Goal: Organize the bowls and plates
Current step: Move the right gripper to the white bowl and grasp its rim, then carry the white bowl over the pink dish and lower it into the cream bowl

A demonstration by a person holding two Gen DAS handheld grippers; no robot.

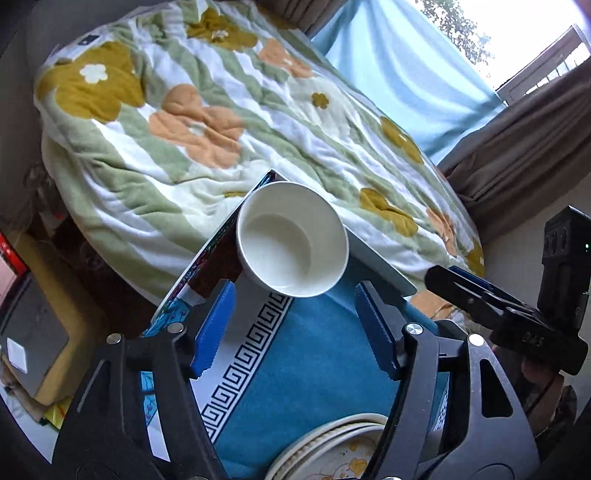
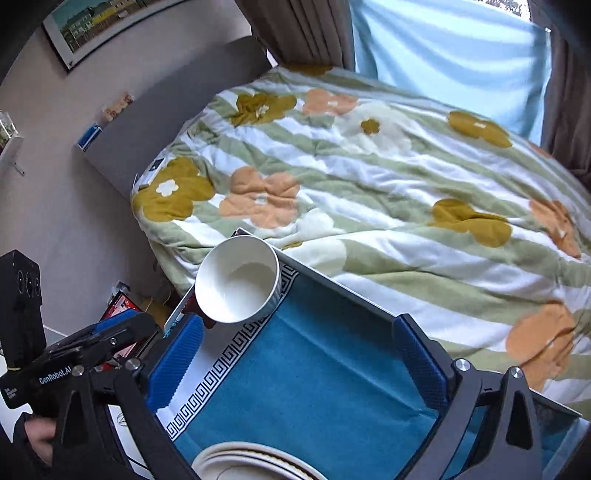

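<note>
Your work surface is a small desk (image 2: 373, 295) draped with a teal cloth (image 1: 314, 350) that has a white border with a dark key pattern. It stands right against a bed (image 2: 369, 192) covered by a green-and-white striped quilt with mustard and peach flowers. Behind the bed hang a pale blue curtain (image 1: 406, 81) and brown drapes (image 1: 524, 155), with bright daylight at the window. In the right wrist view a framed picture (image 2: 110, 29) hangs on the grey wall.

The white bowl (image 1: 291, 243) sits upright and empty at the desk's far corner, on the cloth's patterned border. A stack of cream plates (image 1: 332, 450) lies at the near edge, the top one showing a yellow flower print.

Your left claw (image 1: 295, 325) is released, nothing between its blue pads, hovering above the cloth just short of the bowl. Your right claw (image 2: 295, 365) is spread wide and holds nothing, over the middle of the cloth.
</note>
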